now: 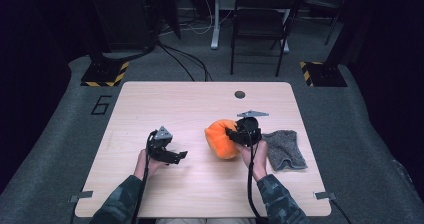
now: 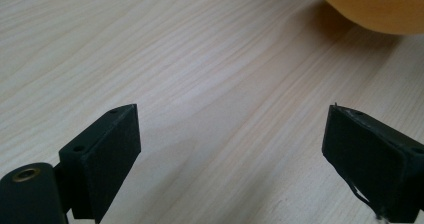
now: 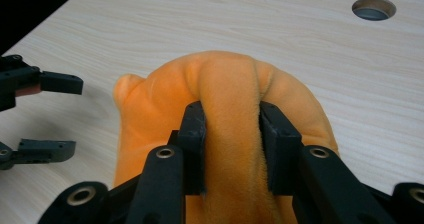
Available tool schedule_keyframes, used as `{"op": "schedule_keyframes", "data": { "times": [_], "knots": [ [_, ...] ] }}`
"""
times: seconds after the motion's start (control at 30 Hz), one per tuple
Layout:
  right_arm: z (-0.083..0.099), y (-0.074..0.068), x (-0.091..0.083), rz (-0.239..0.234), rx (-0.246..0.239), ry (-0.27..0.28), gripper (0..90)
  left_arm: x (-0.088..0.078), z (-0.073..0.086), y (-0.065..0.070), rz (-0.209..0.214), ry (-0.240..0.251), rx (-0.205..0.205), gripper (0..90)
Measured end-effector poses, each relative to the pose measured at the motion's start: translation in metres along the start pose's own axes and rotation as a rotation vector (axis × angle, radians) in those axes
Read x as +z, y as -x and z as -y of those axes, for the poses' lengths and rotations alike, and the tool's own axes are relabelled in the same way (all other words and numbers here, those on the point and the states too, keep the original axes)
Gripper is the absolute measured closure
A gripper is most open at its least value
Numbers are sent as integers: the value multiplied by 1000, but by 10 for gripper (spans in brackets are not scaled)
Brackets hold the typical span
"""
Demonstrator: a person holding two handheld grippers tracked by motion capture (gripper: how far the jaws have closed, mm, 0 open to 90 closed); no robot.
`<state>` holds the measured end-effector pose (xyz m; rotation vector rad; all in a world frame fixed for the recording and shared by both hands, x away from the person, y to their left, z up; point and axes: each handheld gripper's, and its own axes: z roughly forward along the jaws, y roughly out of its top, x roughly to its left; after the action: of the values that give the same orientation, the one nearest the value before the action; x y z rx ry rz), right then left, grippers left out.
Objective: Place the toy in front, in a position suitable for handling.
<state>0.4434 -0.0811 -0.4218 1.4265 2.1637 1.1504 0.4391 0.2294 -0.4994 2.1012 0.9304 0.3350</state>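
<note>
Nearest to me, the person's two forearms in camouflage sleeves come over the near edge of the wooden counter [image 1: 150,194]. The left tongs [image 1: 181,155] are held low over the bare wood, and the jaws stand wide apart with nothing between them; in the left gripper view only wood grain lies in the gap.

A little further in and to the right, the right tongs [image 3: 231,144] are closed on the orange plush toy [image 1: 220,139]. In the right gripper view the two black pads squeeze a thick fold of the orange fabric between them, and the soft body bulges out above and on both sides of the jaws. The toy is near the middle of the counter, just right of centre, and it touches the wood.

Just beside the right hand, on its outer side, a grey knitted cloth [image 1: 285,149] lies flat on the counter, apart from the toy.

Further back, a small round hole [image 1: 240,94] is in the counter, and behind the counter a black chair [image 1: 260,19] stands on the floor.
</note>
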Motion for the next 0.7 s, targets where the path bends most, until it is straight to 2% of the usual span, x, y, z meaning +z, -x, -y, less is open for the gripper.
{"op": "schedule_keyframes", "data": {
  "times": [0.03, 0.1, 0.13, 0.17, 0.23, 0.27, 0.3, 0.33, 0.37, 0.43, 0.47, 0.6, 0.7],
  "knots": [
    [1, 0, 1, 7, 16, -1, 666, 1, -1, 1, 1, 5, 6, 84],
    [5, 2, 6, 26, 0, -22, 654, 2, -4, 2, 3, 5, 20, 84],
    [8, 4, 10, 37, 2, -26, 638, 3, -5, 3, 12, 9, 13, 84],
    [11, 4, 14, 47, 5, -52, 620, 5, -6, 5, 8, 20, 19, 84],
    [15, 7, 19, 64, 13, -34, 581, 6, -8, 8, 15, 15, 27, 84],
    [14, 8, 20, 69, 1, -38, 534, 6, -9, 10, 18, 10, 32, 84],
    [13, 7, 19, 74, 9, -33, 493, 7, -10, 13, 24, 17, 28, 84],
    [13, 7, 17, 80, 9, -22, 458, 7, -11, 14, 17, 20, 46, 84],
    [13, 9, 16, 76, -7, -22, 410, 7, -12, 17, 17, 21, 51, 84],
    [12, 10, 12, 74, 8, -1, 329, 6, -14, 21, 12, 45, 52, 86],
    [12, 11, 9, 66, 0, 3, 285, 6, -15, 23, 8, 49, 54, 89],
    [11, 17, -2, 59, -6, 25, 182, 4, -20, 33, 5, 90, 62, 93],
    [13, 23, -11, 60, -3, 44, 148, 6, -24, 44, 7, 115, 71, 94]
  ]
}}
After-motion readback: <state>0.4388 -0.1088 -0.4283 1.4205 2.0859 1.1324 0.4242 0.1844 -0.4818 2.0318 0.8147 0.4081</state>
